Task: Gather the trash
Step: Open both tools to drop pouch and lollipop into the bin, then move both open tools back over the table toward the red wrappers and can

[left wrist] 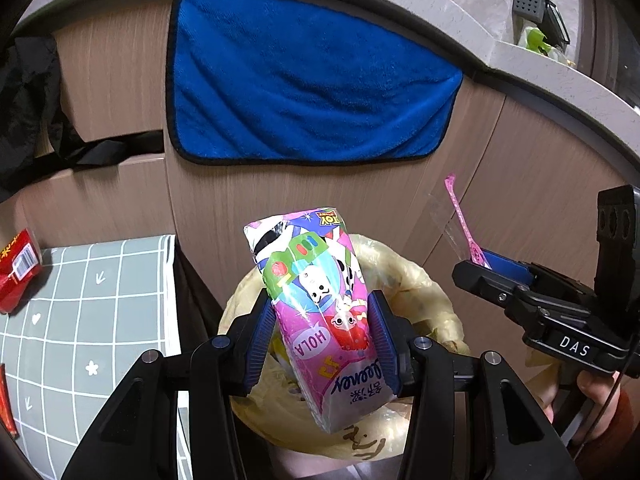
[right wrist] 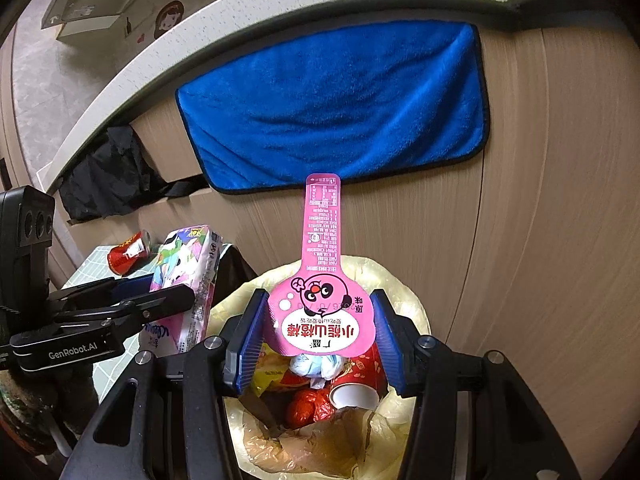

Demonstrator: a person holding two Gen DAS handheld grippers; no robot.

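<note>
While your left gripper (left wrist: 322, 344) holds the tissue pack (left wrist: 316, 300) over the bin (left wrist: 436, 292) | right gripper (right wrist: 320, 336) holds the pink wrapper (right wrist: 322, 280) | light wrapper could drift past the rim if you let go here.

"HOLA" on tissue pack (left wrist: 320, 312); "GenRobot.AI" on left tongs (right wrist: 160, 300)

One tissue pack (left wrist: 320, 304), one pink wrapper (right wrist: 325, 280) and one blue towel (left wrist: 308, 80). One lined bin (right wrist: 404, 280), one red can (right wrist: 130, 258). Two grippers: left (left wrist: 322, 344), right (right wrist: 320, 340).
</note>
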